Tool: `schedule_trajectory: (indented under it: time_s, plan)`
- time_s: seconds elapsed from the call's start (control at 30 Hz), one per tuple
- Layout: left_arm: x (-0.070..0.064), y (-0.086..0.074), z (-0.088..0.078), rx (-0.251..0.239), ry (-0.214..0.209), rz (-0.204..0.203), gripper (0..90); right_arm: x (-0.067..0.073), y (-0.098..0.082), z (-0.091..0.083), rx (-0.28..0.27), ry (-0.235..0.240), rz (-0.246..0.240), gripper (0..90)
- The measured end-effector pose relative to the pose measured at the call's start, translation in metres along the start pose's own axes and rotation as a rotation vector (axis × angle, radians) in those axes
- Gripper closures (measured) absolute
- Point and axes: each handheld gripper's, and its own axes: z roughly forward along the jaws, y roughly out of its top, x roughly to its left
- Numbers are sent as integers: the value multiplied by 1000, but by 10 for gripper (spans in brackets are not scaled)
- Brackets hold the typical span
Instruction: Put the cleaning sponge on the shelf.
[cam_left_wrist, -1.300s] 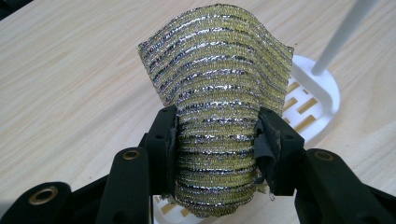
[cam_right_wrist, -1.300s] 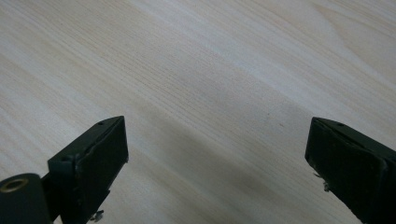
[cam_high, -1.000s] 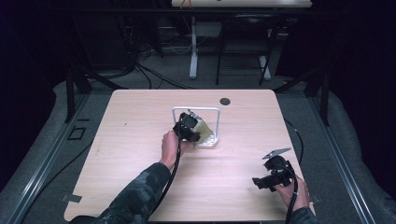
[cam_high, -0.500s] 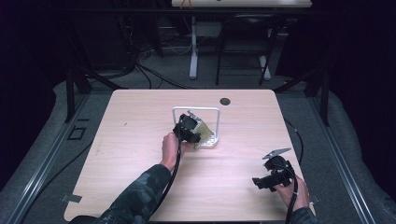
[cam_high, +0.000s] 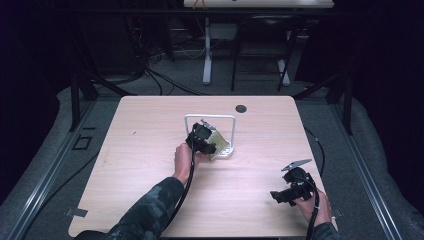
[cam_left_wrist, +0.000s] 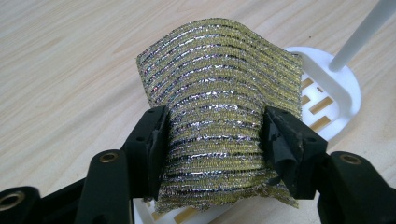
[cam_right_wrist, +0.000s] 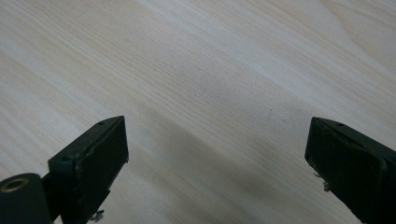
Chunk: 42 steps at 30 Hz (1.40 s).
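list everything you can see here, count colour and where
table: 1, light wood, centre of high view
rack: 1, white, slotted base with a bent rail, mid-table
scrubber: 1, gold and silver striped, bowed between the left jaws, over the rack
grommet: 1, dark, round, far edge of table
second table: 1, light, beyond the floor at top
cables: several, black, on the floor behind the table
left gripper: 1, black, shut on the scrubber
right gripper: 1, black, jaws wide open over bare wood, near right corner
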Motion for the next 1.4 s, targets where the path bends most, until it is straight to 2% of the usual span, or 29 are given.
schedule_trajectory:
  time_s: [0.2,0.33,0.63,0.77,1.07,1.4]
  plan:
    - [-1,-2,1,-5,-4,-20,315,0,1,0,8,2,-14,56]
    - [-3,-1,-1,-13,-7,-8,329,1,2,1,4,5,-11,58]
    - [-7,0,-5,-16,-17,5,266,2,3,-1,2,2,-15,58]
    - [-11,1,-11,-29,-38,19,240,2,3,-2,-11,0,-14,58]
    - [-15,1,-35,-45,-103,82,173,3,3,-3,-2,-7,-18,58]
    - [-8,-11,-66,-59,-142,105,143,5,3,-5,-10,-6,-16,58]
